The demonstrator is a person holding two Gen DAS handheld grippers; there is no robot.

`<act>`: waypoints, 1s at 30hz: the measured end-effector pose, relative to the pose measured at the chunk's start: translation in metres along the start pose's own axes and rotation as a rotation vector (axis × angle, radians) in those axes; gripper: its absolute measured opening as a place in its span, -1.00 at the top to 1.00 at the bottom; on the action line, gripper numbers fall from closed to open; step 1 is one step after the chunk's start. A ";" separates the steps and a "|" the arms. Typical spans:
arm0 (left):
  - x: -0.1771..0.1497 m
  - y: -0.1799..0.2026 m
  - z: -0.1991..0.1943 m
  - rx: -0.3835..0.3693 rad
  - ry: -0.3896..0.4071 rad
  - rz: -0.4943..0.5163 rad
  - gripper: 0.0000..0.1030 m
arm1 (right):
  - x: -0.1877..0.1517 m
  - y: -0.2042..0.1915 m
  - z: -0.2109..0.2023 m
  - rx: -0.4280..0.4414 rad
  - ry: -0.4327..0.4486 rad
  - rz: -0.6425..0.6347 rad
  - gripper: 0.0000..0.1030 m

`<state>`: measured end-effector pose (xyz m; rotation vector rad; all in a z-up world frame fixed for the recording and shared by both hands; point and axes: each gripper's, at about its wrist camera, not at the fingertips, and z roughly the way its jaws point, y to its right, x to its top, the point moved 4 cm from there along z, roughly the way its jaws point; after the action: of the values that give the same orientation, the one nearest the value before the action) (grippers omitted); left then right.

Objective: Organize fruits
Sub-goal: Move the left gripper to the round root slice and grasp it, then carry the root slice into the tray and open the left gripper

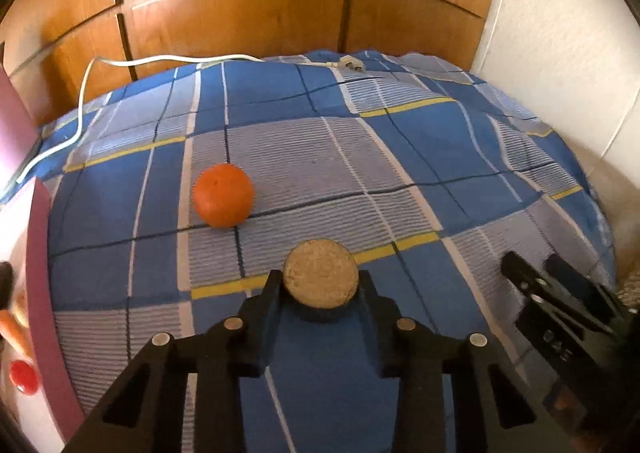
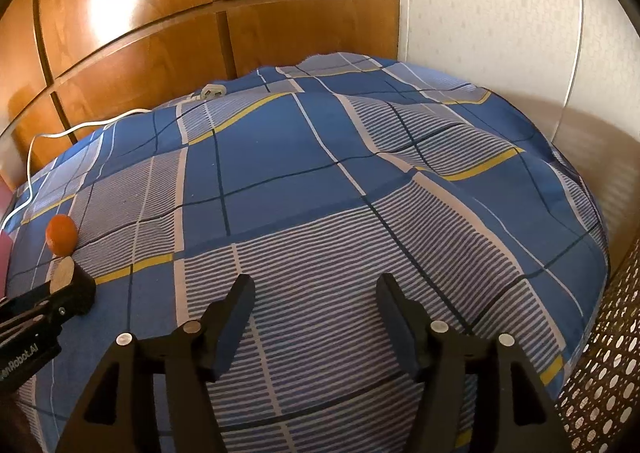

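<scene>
My left gripper [image 1: 320, 281] is shut on a round tan-brown fruit [image 1: 320, 273], held just above the blue checked bedcover [image 1: 400, 141]. An orange [image 1: 223, 195] lies on the cover ahead and to the left of it. In the right wrist view the orange [image 2: 61, 234] sits at the far left, just beyond the left gripper [image 2: 66, 277] and its brown fruit [image 2: 64, 271]. My right gripper [image 2: 314, 295] is open and empty over the striped cover [image 2: 360, 213]. It shows at the right edge of the left wrist view [image 1: 540, 273].
A pink-rimmed white tray [image 1: 38, 293] at the left edge holds a red fruit [image 1: 23, 376] and a carrot-like piece [image 1: 14, 329]. A white cable [image 1: 84, 93] and plug [image 1: 352, 64] lie at the cover's far edge. Wooden wardrobe doors [image 1: 240, 13] stand behind. A perforated basket [image 2: 600, 373] is at the right.
</scene>
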<state>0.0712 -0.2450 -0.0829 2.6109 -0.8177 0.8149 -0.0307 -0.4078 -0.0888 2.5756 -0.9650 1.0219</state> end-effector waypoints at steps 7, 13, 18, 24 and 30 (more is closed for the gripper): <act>-0.001 -0.015 -0.029 0.003 0.047 -0.044 0.30 | -0.001 -0.002 0.000 0.000 0.009 -0.007 -0.35; 0.000 -0.036 -0.060 0.038 0.104 -0.091 0.30 | -0.002 -0.004 0.001 -0.003 0.011 -0.012 -0.37; -0.003 -0.064 -0.089 0.082 0.156 -0.155 0.30 | -0.002 -0.006 0.001 -0.004 0.012 -0.017 -0.42; -0.013 -0.107 -0.118 0.151 0.192 -0.244 0.30 | -0.002 -0.007 0.002 -0.011 0.016 -0.016 -0.44; -0.033 -0.151 -0.135 0.218 0.201 -0.341 0.30 | -0.001 -0.009 0.003 -0.019 0.016 -0.021 -0.49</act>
<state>0.0801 -0.0533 -0.0091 2.6851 -0.2303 1.0883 -0.0243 -0.4018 -0.0917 2.5527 -0.9370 1.0220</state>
